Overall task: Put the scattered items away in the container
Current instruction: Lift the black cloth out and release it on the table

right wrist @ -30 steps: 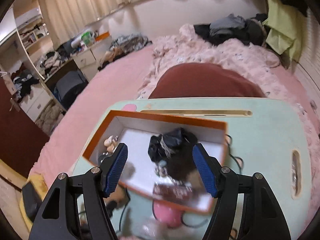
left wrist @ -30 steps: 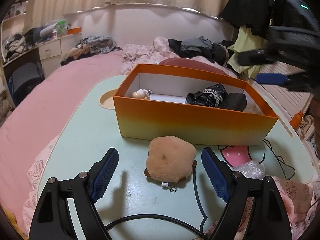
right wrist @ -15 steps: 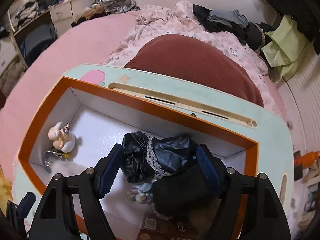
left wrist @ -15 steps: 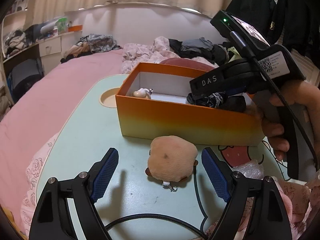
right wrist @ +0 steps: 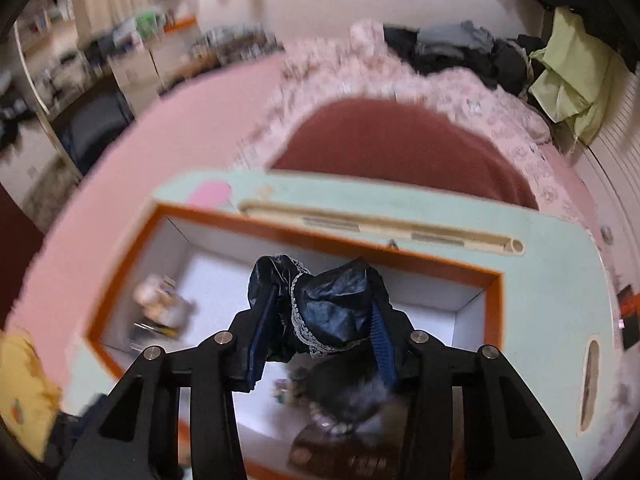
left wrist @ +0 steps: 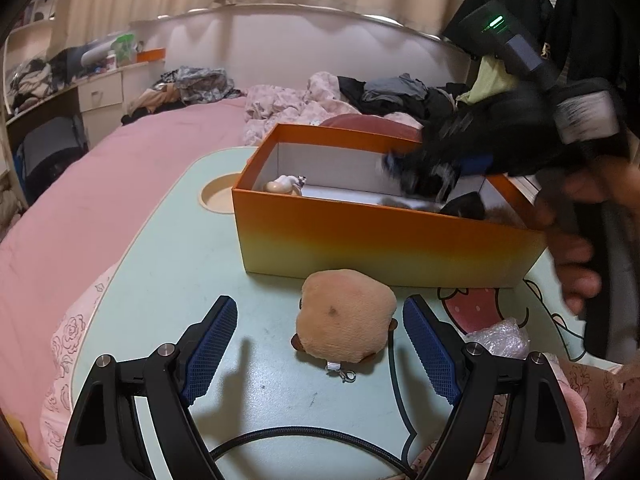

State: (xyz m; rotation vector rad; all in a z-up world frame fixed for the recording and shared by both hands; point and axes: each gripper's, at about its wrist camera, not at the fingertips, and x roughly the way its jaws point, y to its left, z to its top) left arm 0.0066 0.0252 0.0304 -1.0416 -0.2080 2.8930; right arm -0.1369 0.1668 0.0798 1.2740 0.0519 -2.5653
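A black lace-trimmed fabric pouch (right wrist: 320,308) is pinched between the blue pads of the right claw (right wrist: 322,326), which is held over the open orange box (left wrist: 384,236); the pouch is seen raised above the box's white floor, near the middle of the box. In the left wrist view this claw appears blurred above the box's right half. Inside the box, a small cream figurine (left wrist: 285,185) lies at the left end, and dark items and a brown patterned piece (right wrist: 340,454) lie at the near right, their shapes too blurred to name.

The left claw (left wrist: 320,344) is spread wide and low over the mint-green surface (left wrist: 176,264), with nothing between its pads. A tan plush keychain toy (left wrist: 344,316) lies on the surface between its fingers, touching neither, just in front of the box. A black cable (left wrist: 304,434) curves across the surface near the claw, and a crumpled clear plastic wrap (left wrist: 500,338) lies just right of the right finger.
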